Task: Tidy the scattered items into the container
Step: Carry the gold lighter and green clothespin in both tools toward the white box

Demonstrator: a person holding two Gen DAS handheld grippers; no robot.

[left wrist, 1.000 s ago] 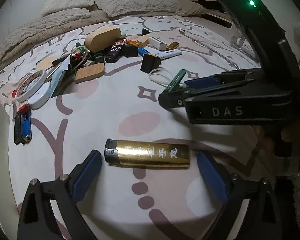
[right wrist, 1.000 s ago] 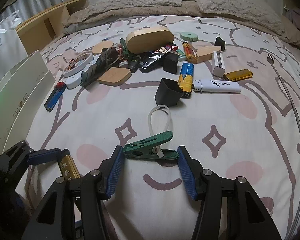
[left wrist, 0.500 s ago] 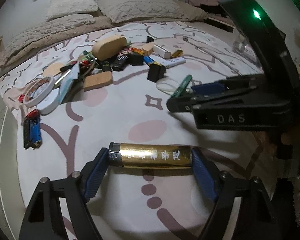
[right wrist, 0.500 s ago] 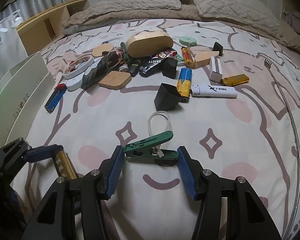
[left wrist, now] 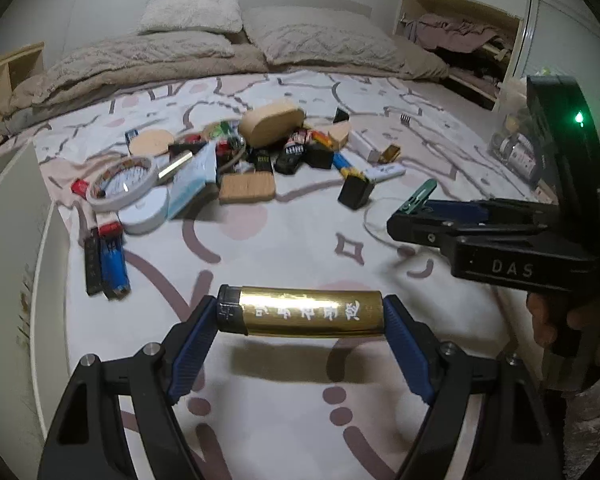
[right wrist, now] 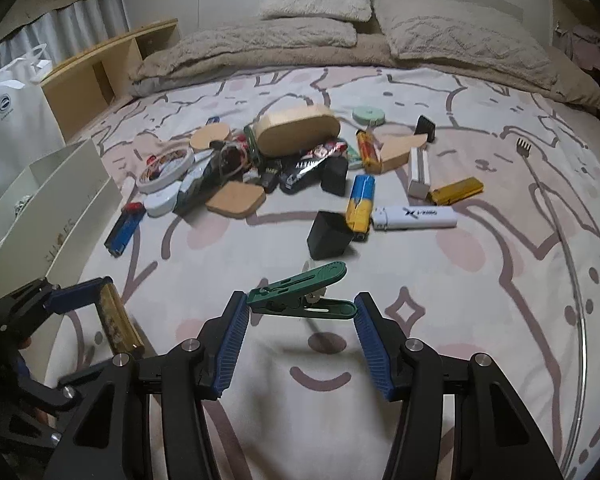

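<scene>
Left gripper [left wrist: 300,316] fingers pinch gold lighter [left wrist: 306,312] endwise; right gripper [right wrist: 300,312] pinches green clip [right wrist: 300,294] endwise. Keep squeeze firm carrying toward white container [right wrist: 60,208]; end grips slip easily.

Bare bedspread [right wrist: 440,288] lies open ahead and to the right of both grippers. Item pile [right wrist: 284,160] blocks the middle; black cup [right wrist: 329,235] stands just before it. White container [right wrist: 56,216] walls the left side.
</scene>
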